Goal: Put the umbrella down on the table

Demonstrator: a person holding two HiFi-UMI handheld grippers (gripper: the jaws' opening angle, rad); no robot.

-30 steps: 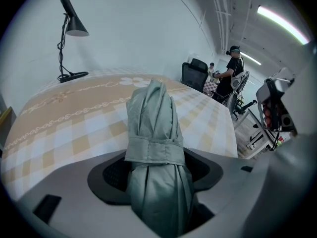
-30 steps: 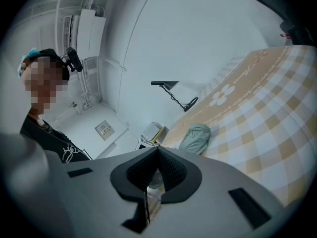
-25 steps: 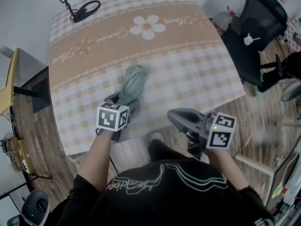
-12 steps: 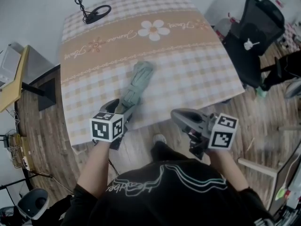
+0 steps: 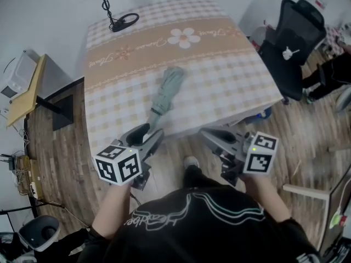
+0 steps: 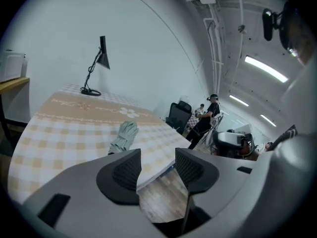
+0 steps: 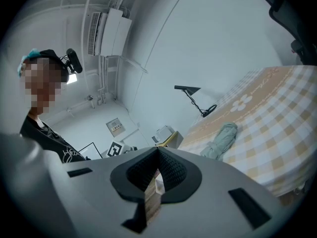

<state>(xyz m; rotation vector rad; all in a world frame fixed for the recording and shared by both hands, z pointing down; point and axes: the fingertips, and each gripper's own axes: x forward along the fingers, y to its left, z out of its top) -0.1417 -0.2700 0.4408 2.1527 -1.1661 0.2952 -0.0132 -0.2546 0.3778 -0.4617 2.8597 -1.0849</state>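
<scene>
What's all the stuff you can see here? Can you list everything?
umbrella: one, grey-green, folded, lying on the table.
table: one, beige-and-white checked cloth with flowers, centre.
lamp: one, black, table's far left corner.
office chair: one, black, right of the table.
shelf: one, light wood, left of the table.
left hand-held gripper: one, grey, off the table's near edge; jaws apart, have just been closing, nothing between them.
right hand-held gripper: one, grey, beside it; jaws together, empty.

Script on the tablecloth [image 5: 230, 75] (shirt print [image 5: 181, 212] likewise) too blurred to read.
</scene>
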